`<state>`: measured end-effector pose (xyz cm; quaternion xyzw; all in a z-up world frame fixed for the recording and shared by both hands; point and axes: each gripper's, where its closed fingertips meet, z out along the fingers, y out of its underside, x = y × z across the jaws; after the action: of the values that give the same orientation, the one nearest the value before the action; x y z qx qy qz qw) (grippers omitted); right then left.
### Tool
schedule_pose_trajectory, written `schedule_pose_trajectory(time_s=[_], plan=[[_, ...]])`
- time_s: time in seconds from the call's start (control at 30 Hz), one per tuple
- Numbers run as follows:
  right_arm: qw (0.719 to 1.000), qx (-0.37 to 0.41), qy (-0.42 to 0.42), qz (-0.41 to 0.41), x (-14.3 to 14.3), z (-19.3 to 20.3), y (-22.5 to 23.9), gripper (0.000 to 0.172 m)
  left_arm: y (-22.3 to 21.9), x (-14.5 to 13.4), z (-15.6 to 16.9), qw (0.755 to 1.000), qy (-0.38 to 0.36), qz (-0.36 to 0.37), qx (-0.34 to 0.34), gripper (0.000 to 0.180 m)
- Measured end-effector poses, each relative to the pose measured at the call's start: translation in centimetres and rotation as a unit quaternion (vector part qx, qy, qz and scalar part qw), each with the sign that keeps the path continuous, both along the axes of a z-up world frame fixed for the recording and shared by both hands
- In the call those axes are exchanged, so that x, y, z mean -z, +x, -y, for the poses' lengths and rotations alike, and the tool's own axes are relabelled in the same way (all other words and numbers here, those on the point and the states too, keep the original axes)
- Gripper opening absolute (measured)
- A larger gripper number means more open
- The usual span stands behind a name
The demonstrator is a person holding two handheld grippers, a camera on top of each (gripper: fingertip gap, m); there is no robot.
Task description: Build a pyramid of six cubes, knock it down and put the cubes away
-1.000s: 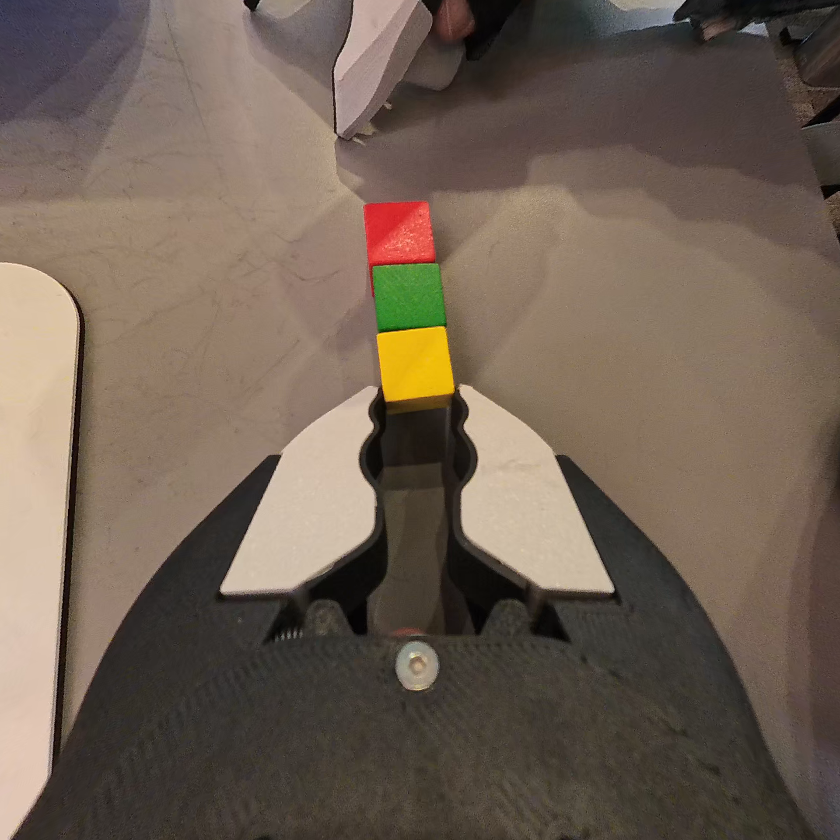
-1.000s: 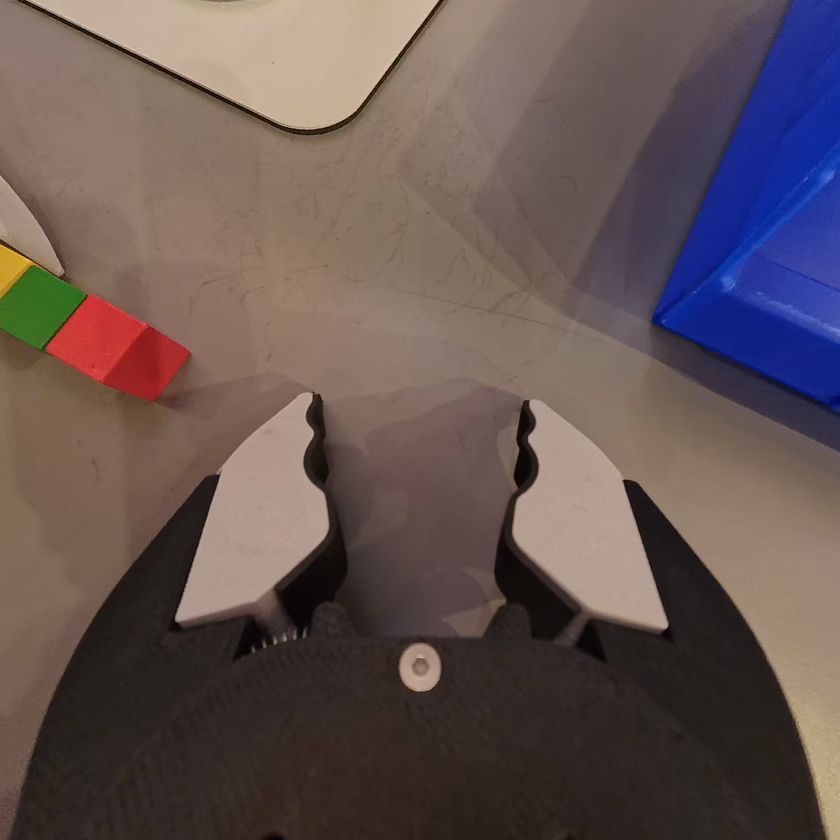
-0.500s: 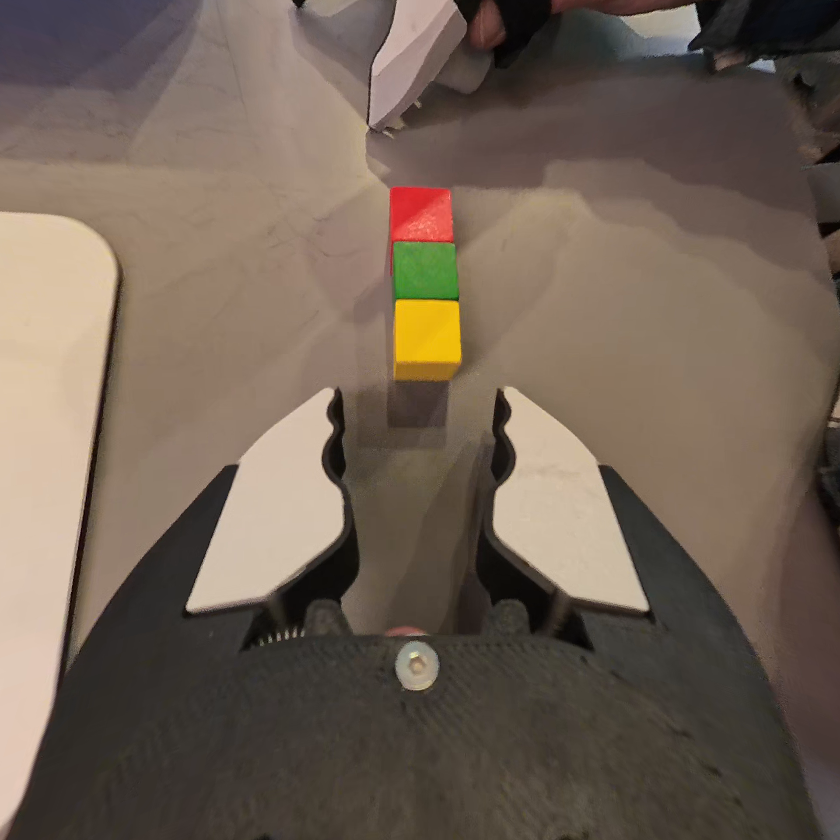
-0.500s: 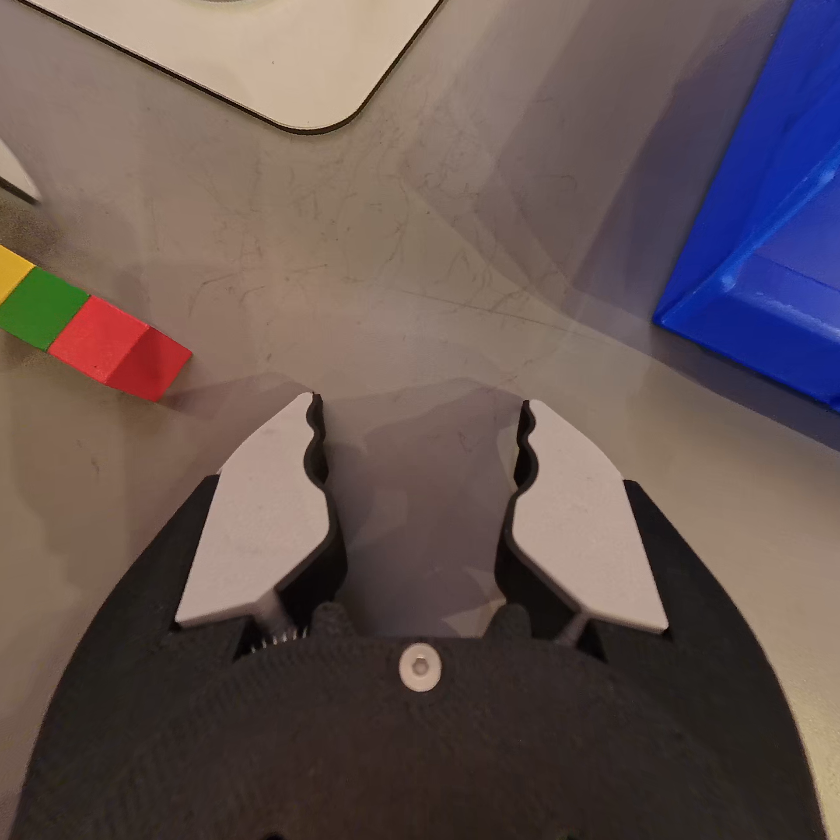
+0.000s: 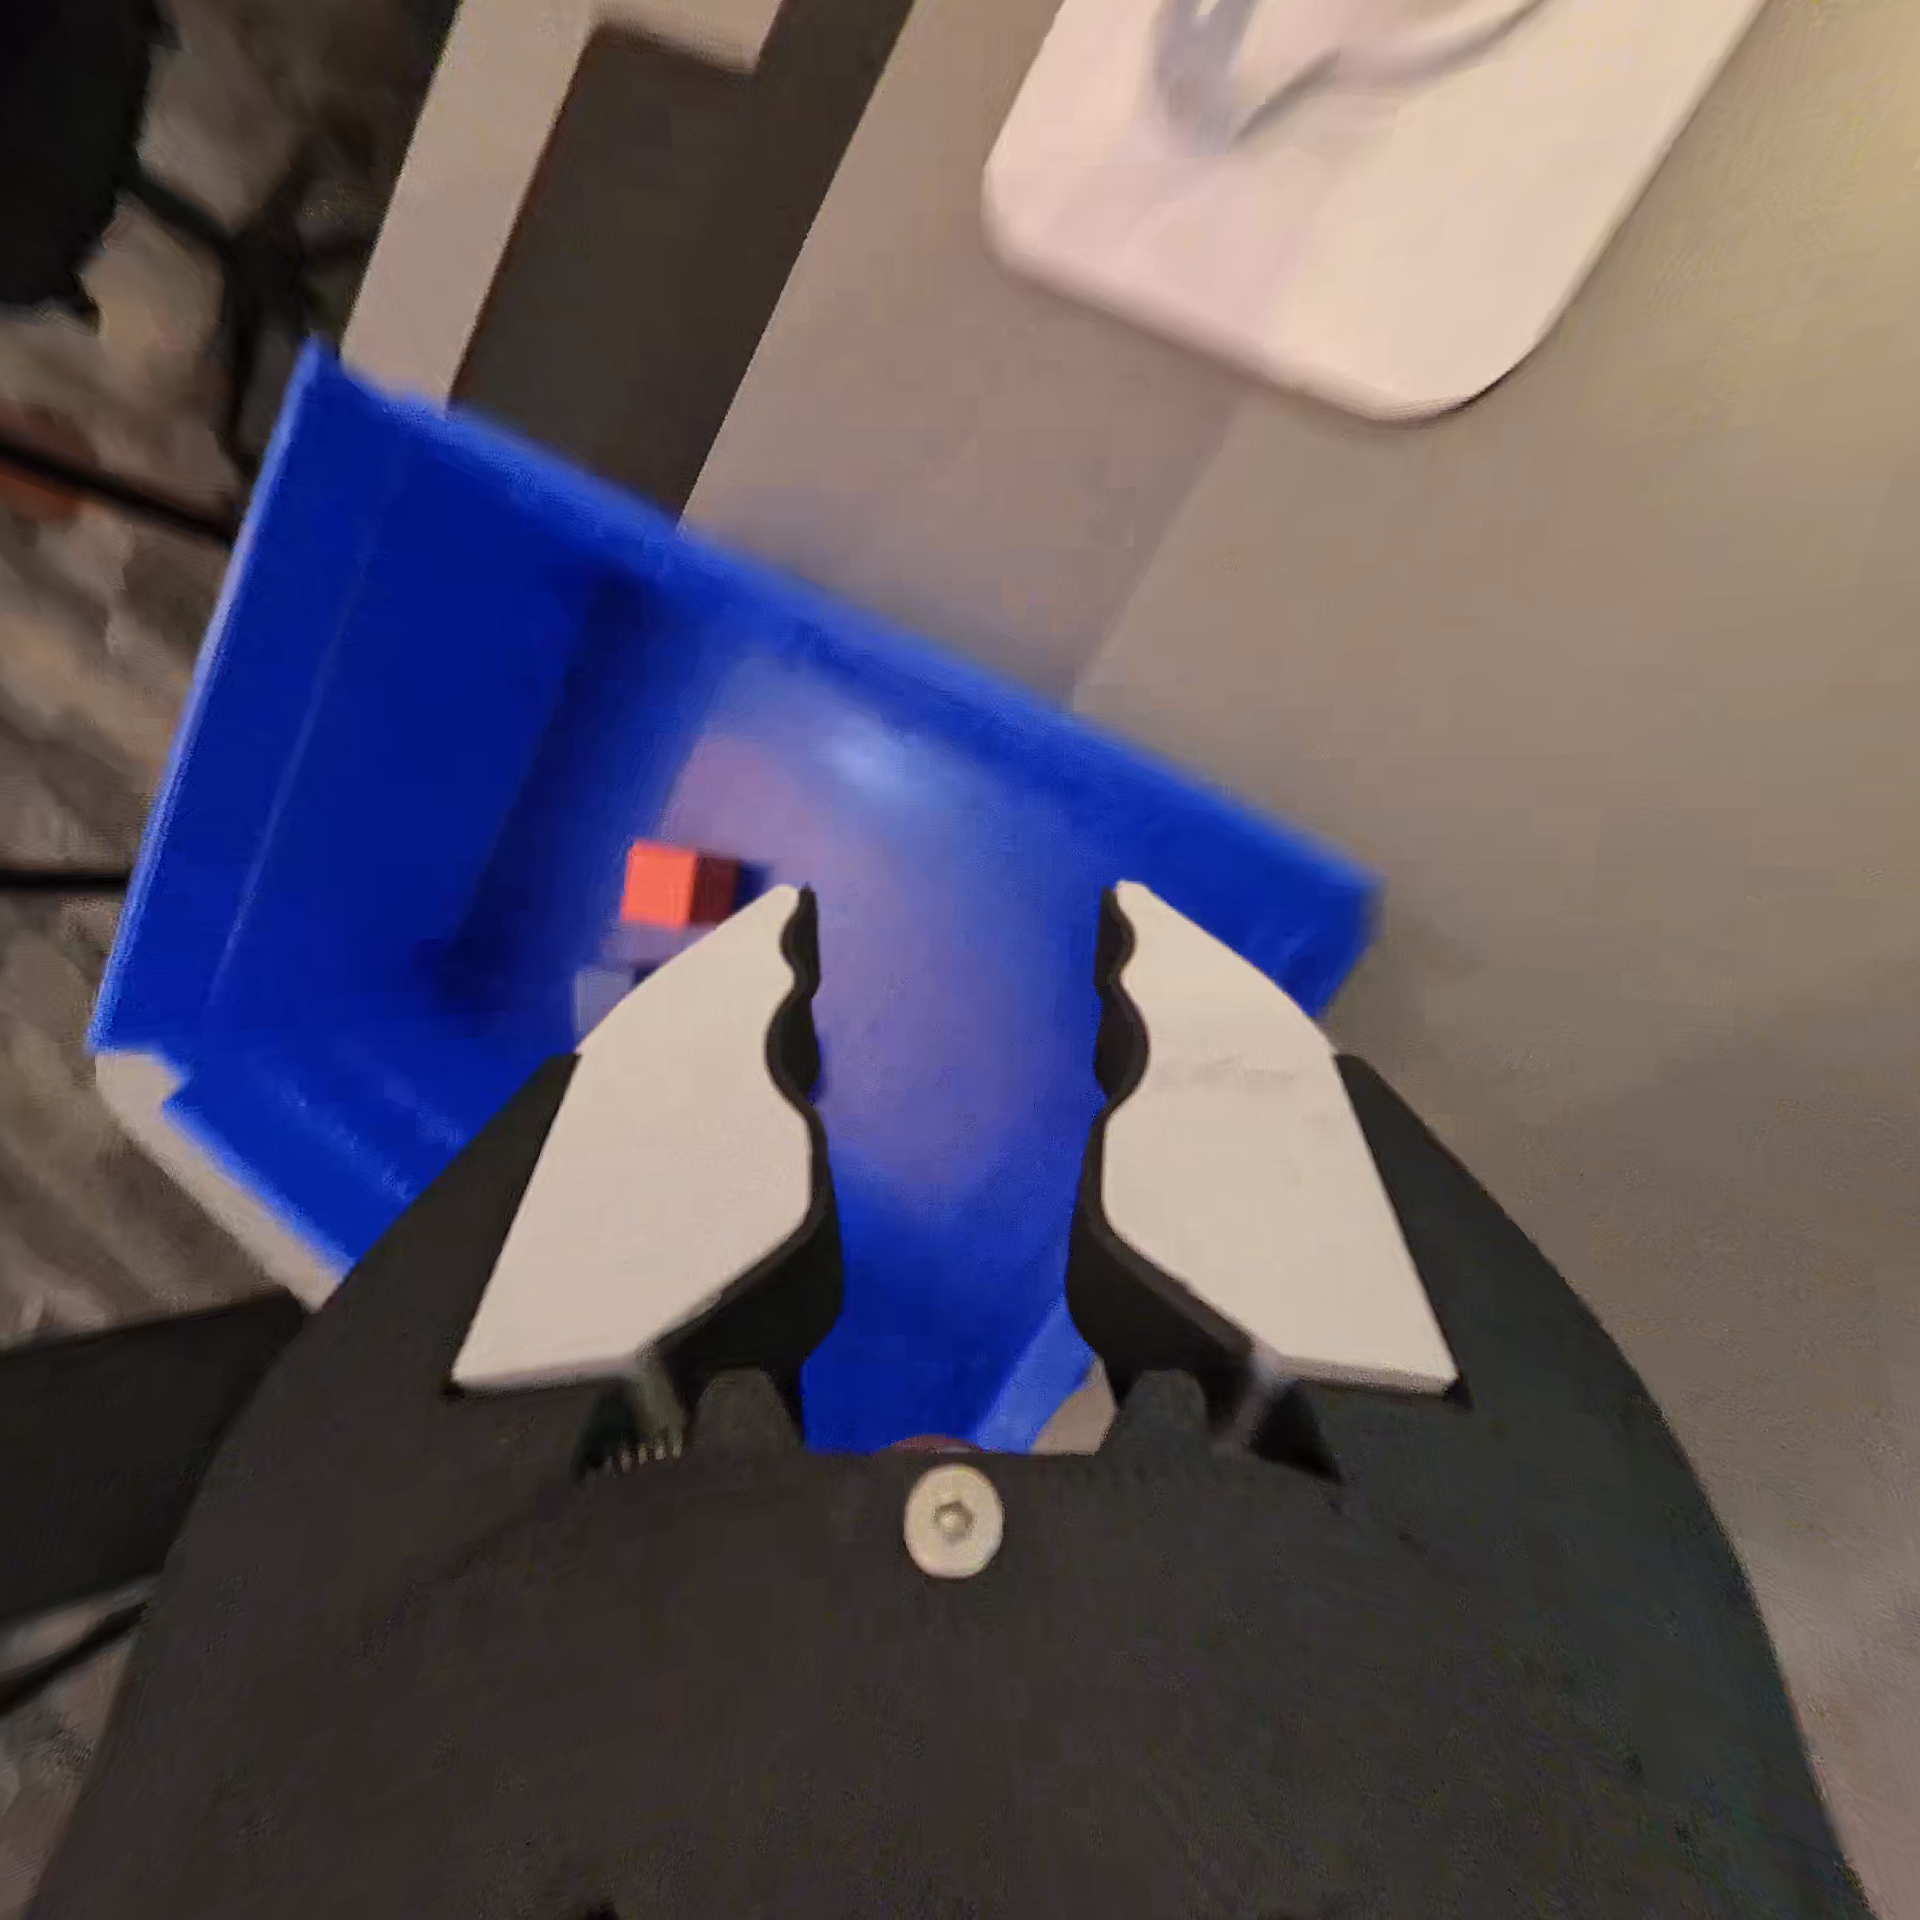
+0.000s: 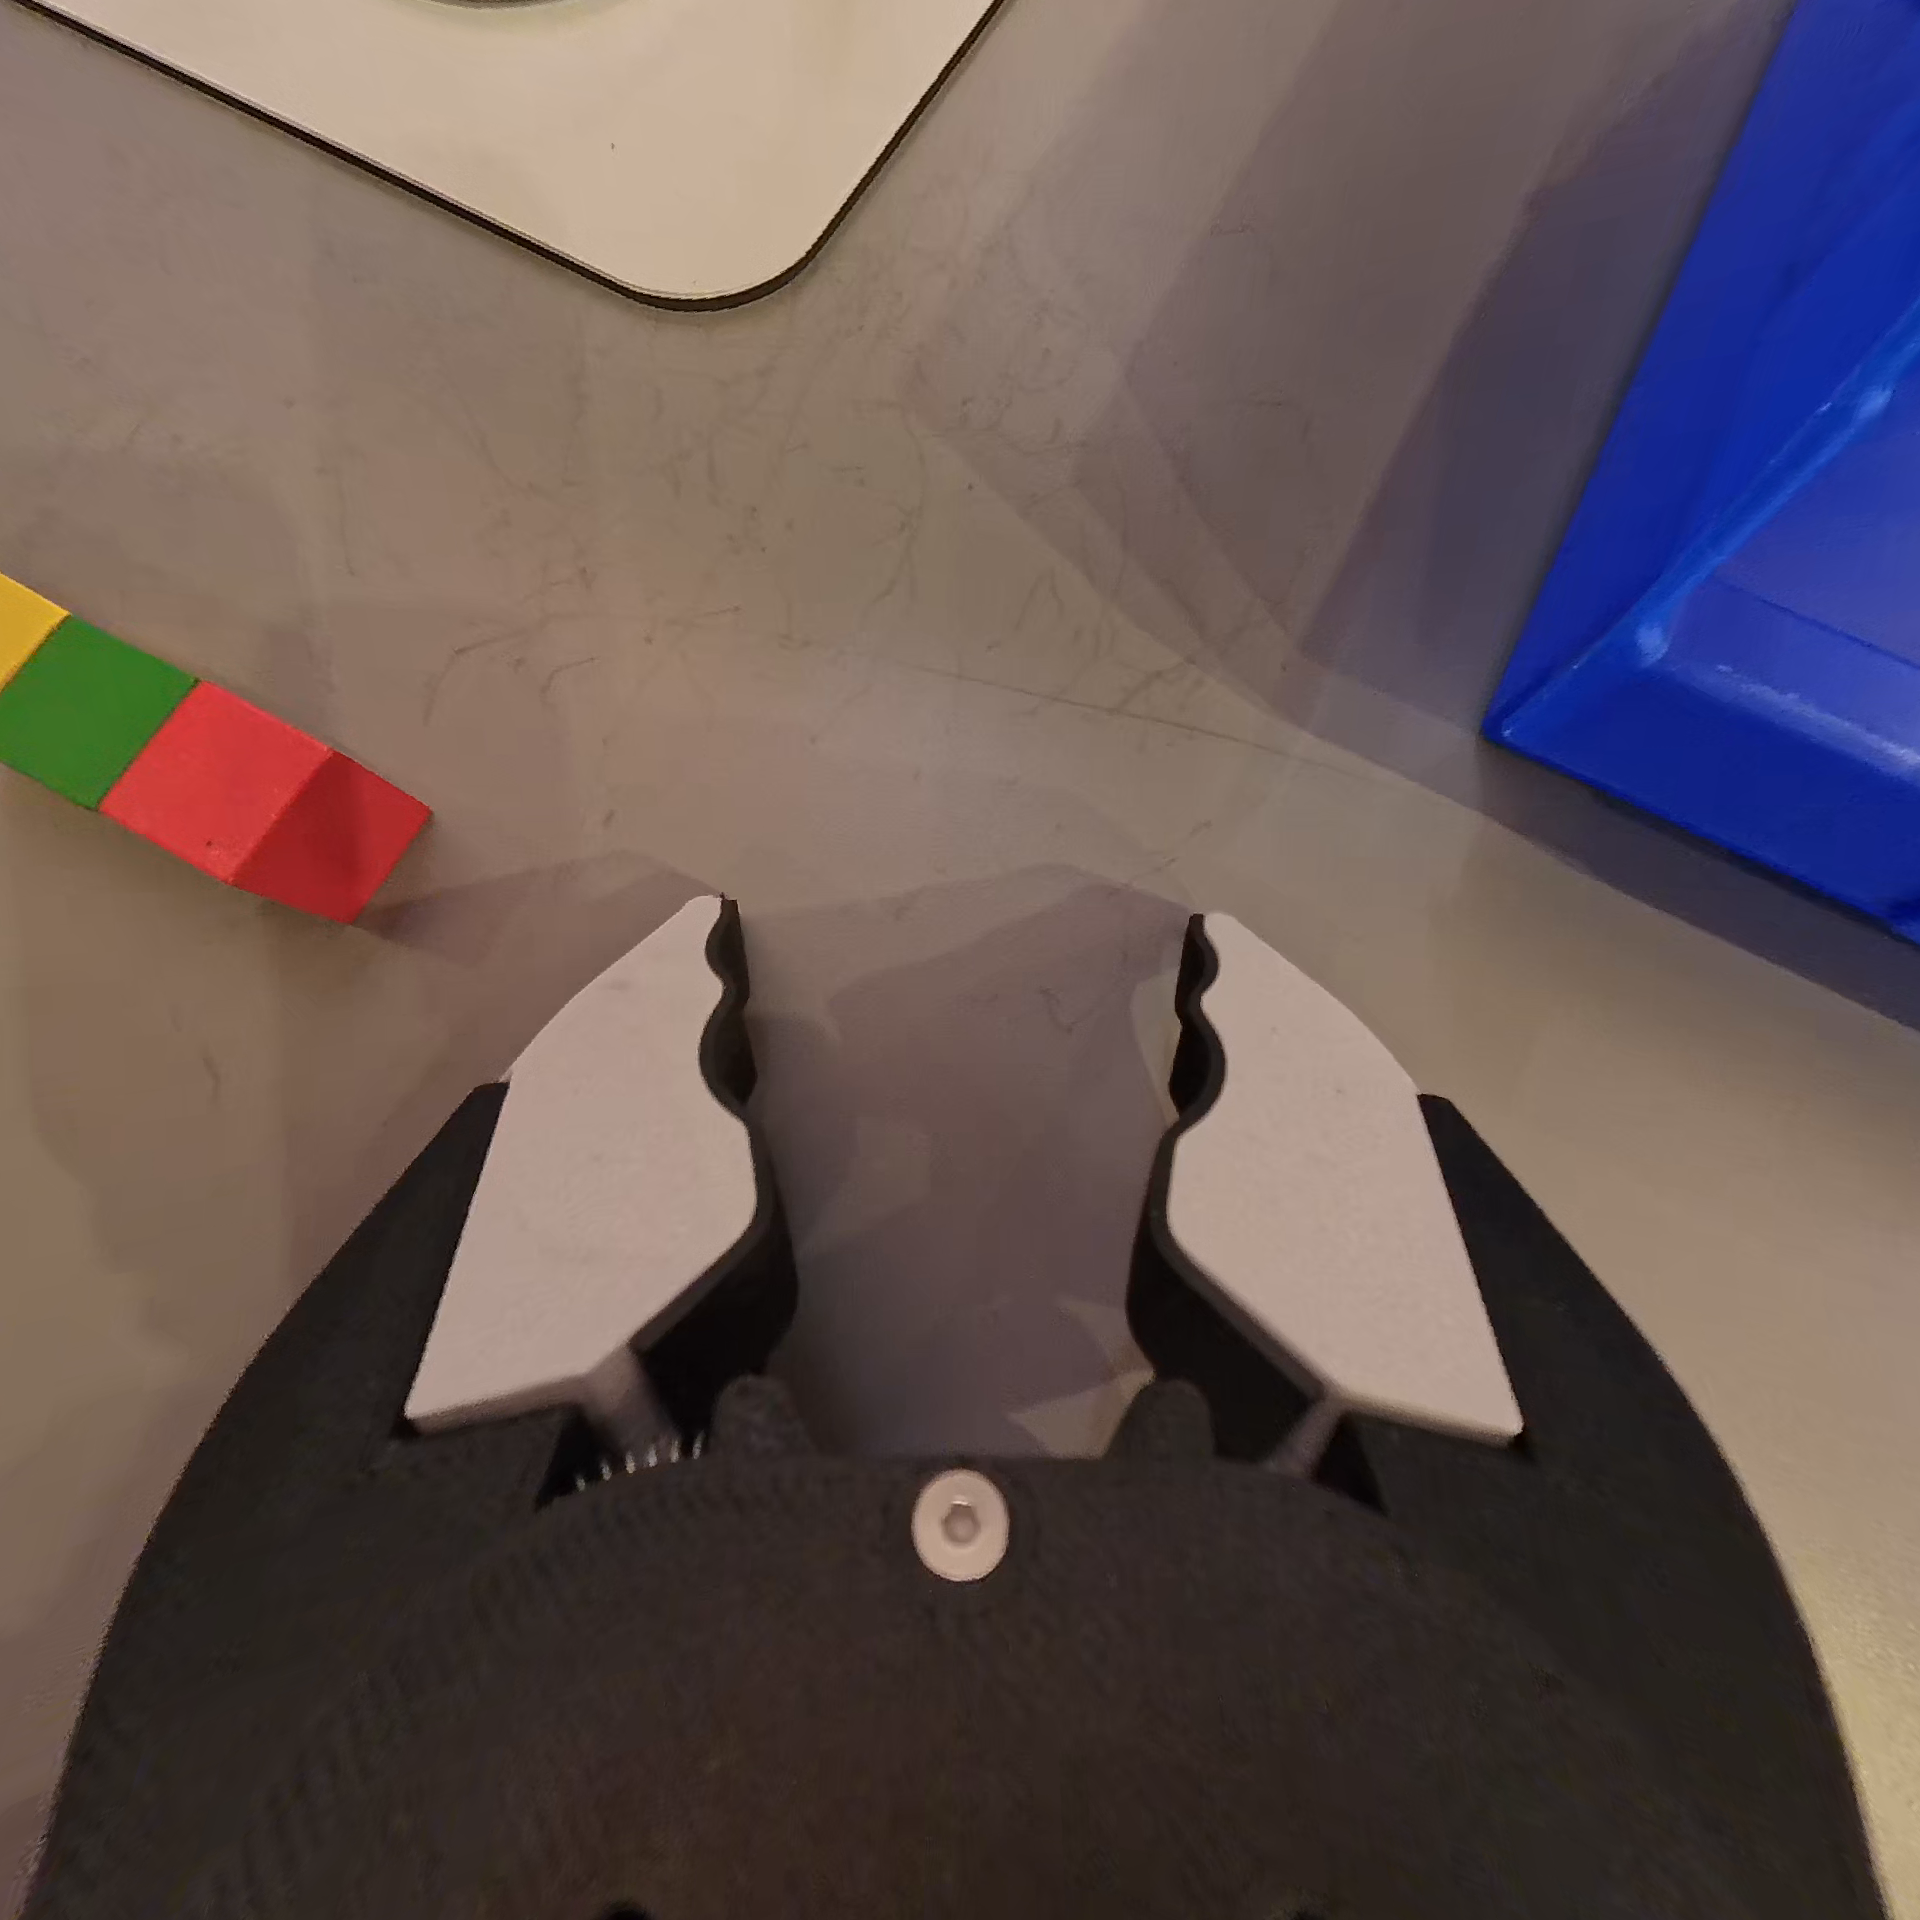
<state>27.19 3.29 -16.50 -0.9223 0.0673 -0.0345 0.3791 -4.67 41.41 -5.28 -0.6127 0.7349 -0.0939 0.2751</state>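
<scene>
1. Where the grey table (image 6: 935,582) fills most of the right wrist view, bare and finely scratched, with shadow under the gripper.
2. At the table's edge in the left wrist view, a blue bin (image 5: 416,831), blurred by motion, open side up; the same blue bin (image 6: 1766,520) cut off by the right border of the right wrist view.
3. On the table, a white board (image 6: 582,135) with rounded corner and dark edge, cropped by the top border; also seen, blurred, as a white board (image 5: 1403,187) at top right of the left view, with some smeared marking on it too soft to make out.
4. Beyond the table in the left view, floor and dark shapes, too blurred to name.
5. At far left of the right view, touching in one row: yellow cube (image 6: 21,618), mostly cut off, green cube (image 6: 88,707), red cube (image 6: 260,800), well apart from the bin.
6. Inside the bin, a red cube (image 5: 675,883) on the floor, just left of the near fingertip; a pale blurred patch below it, partly hidden by that finger, not identifiable.
7. Left gripper (image 5: 956,904) over the bin, jaws wide apart, nothing between them.
8. Right gripper (image 6: 956,909) over bare table, jaws wide apart, gripping nothing, touching no cube.
</scene>
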Motion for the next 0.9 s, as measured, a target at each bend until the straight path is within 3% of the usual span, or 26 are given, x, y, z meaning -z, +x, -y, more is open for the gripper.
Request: schedule_pose_trajectory(time_s=[0.03,0.2,0.27,0.57,0.6,0.73,0.83,0.9], plan=[[1.000,0.000,0.000,0.000,0.0,0.0,0.0,0.080,-0.6,0.6,-1.9,1.000,0.004,-0.024,-0.008,0.051],[1.000,0.001,0.000,0.000,0.0,0.0,0.0,0.080,-3.6,5.4,-8.9,0.982,0.024,-0.182,-0.032,0.053],[1.000,0.001,0.000,0.000,0.0,0.0,0.0,0.080,-4.5,7.0,-10.0,0.970,0.026,-0.237,-0.035,0.057],[1.000,0.001,0.000,0.001,0.0,0.0,0.0,0.080,-6.0,10.8,-11.1,0.943,0.018,-0.332,-0.033,0.040],[1.000,0.001,0.000,0.001,0.0,0.0,0.0,0.080,-6.0,10.9,-11.1,0.941,0.015,-0.336,-0.034,0.031],[1.000,0.001,0.000,0.001,0.0,0.0,0.0,0.080,-6.0,10.0,-10.9,0.945,0.021,-0.323,-0.043,0.028],[1.000,0.001,0.000,0.001,0.0,0.0,0.0,0.080,-5.3,6.8,-8.7,0.965,0.013,-0.253,-0.062,0.028],[1.000,0.001,0.000,0.001,0.0,0.0,0.0,0.080,-4.1,4.0,-5.2,0.981,-0.008,-0.186,-0.051,0.028]])
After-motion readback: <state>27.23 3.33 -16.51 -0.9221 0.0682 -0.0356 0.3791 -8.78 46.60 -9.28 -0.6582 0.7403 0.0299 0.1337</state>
